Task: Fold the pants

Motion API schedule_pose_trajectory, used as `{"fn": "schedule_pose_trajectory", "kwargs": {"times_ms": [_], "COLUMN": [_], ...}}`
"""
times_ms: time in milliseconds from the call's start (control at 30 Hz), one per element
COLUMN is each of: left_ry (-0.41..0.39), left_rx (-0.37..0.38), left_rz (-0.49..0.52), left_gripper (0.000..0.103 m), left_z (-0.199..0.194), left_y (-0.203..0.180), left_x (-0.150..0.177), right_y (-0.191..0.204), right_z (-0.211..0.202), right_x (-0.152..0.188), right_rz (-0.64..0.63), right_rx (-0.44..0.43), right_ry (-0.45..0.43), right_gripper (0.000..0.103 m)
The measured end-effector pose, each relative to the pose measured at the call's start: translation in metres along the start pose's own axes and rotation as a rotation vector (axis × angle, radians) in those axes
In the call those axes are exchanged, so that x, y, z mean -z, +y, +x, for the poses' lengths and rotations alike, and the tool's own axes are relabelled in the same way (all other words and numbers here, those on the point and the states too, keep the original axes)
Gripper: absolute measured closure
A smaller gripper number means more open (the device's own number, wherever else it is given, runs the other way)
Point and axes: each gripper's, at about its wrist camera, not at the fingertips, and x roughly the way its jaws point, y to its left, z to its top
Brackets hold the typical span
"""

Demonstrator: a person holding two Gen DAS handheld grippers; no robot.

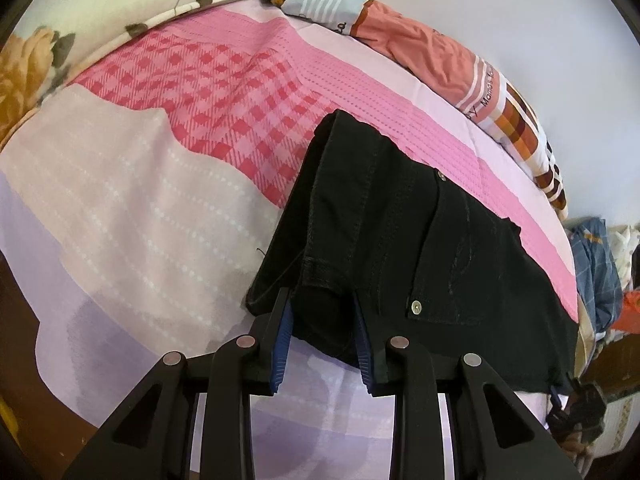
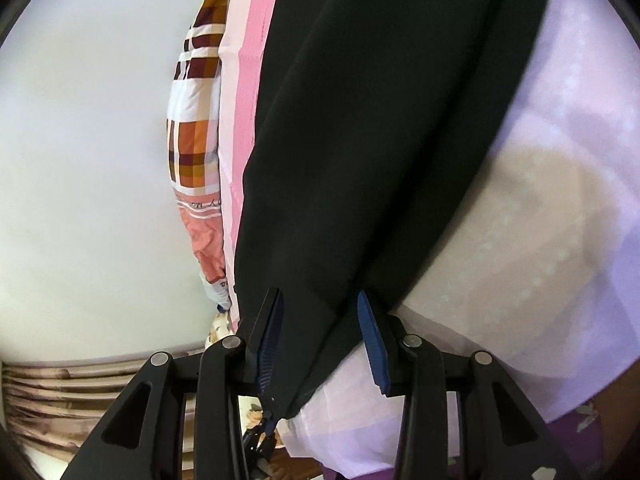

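Black pants (image 1: 400, 240) lie folded on the pink and lilac bedsheet (image 1: 140, 208), waistband end toward me, with a metal button (image 1: 416, 306) showing. My left gripper (image 1: 322, 312) stands with its blue-padded jaws apart around the near edge of the pants, not closed on the cloth. In the right wrist view the black pants (image 2: 380, 120) stretch away from me over the bedsheet (image 2: 540, 220). My right gripper (image 2: 320, 312) also has its jaws apart, with the pants' fabric lying between them.
A floral pillow (image 1: 80, 12) lies at the back left. A striped and checked blanket (image 1: 460, 68) runs along the bed's far edge by the white wall and shows in the right wrist view (image 2: 196, 120). Clothes (image 1: 600, 264) are piled at the right.
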Motion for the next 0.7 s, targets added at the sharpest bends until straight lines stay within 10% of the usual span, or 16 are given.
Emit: {"fn": "schedule_pose_trajectory", "kwargs": {"times_ms": [233, 333, 700], "left_ry": [0.001, -0.001, -0.016], "left_rx": [0.008, 0.007, -0.030], "left_rz": [-0.017, -0.015, 0.012], "left_gripper": [0.071, 0.071, 0.071], "left_z": [0.000, 0.000, -0.001], "left_y": [0.005, 0.007, 0.009], "left_x": [-0.001, -0.001, -0.010], "right_y": [0.008, 0.013, 0.002], "right_z": [0.023, 0.031, 0.016], "right_x": [0.004, 0.007, 0.020], "right_rz": [-0.021, -0.103, -0.078], "right_rx": [-0.015, 0.072, 0.114], "right_ry": [-0.016, -0.009, 0.008], "right_gripper": [0.066, 0.095, 0.100]}}
